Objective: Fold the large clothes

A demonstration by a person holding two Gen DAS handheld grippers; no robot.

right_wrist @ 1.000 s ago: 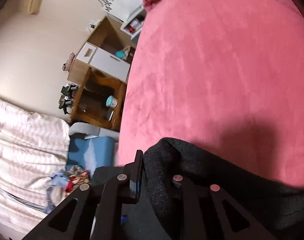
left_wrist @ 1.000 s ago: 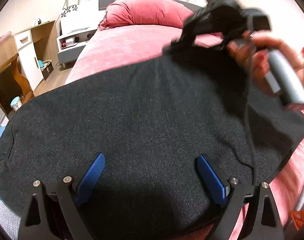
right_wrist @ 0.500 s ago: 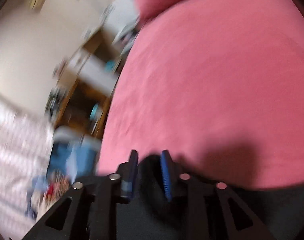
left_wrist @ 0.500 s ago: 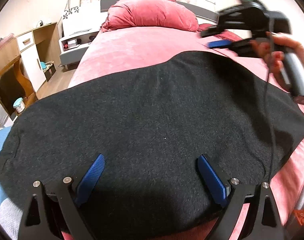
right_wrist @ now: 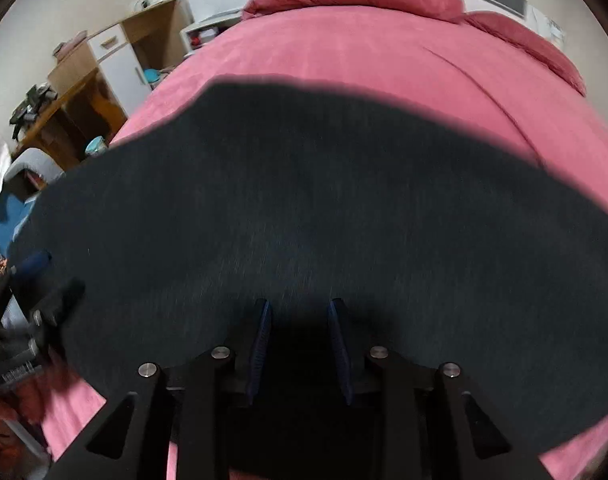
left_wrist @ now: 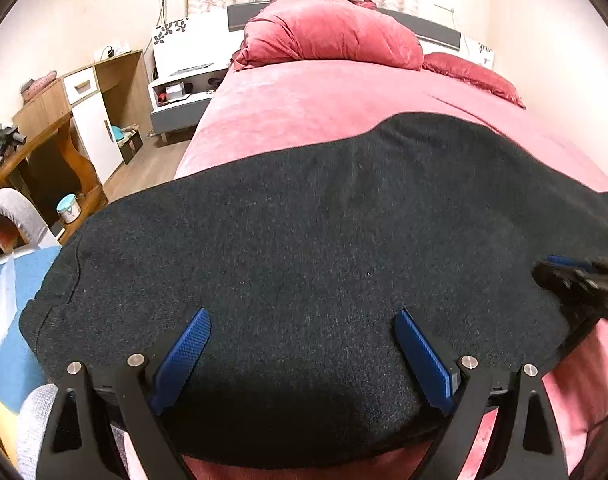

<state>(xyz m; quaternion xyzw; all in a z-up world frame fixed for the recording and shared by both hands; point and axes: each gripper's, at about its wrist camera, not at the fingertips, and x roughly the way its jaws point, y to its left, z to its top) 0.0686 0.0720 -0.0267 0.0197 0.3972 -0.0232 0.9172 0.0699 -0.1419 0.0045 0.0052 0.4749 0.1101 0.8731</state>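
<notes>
A large dark charcoal knit garment (left_wrist: 304, 248) lies spread flat on the pink bed (left_wrist: 304, 112); it also fills the right wrist view (right_wrist: 304, 208). My left gripper (left_wrist: 302, 320) is wide open just above the garment's near edge, empty. My right gripper (right_wrist: 300, 312) is part open with nothing between its blue pads, low over the garment's near edge. The right gripper shows at the right edge of the left wrist view (left_wrist: 576, 276). The left gripper shows blurred at the left of the right wrist view (right_wrist: 36, 280).
Red pillows (left_wrist: 332, 36) lie at the head of the bed. A white nightstand (left_wrist: 184, 80), a wooden cabinet (left_wrist: 92, 108) and a desk (left_wrist: 32, 160) stand to the left. Blue items (left_wrist: 12, 280) lie beside the bed at the near left.
The right gripper let go of the garment's far edge, which dropped flat on the bed, then swung back to the near right edge. The left gripper stayed open in place.
</notes>
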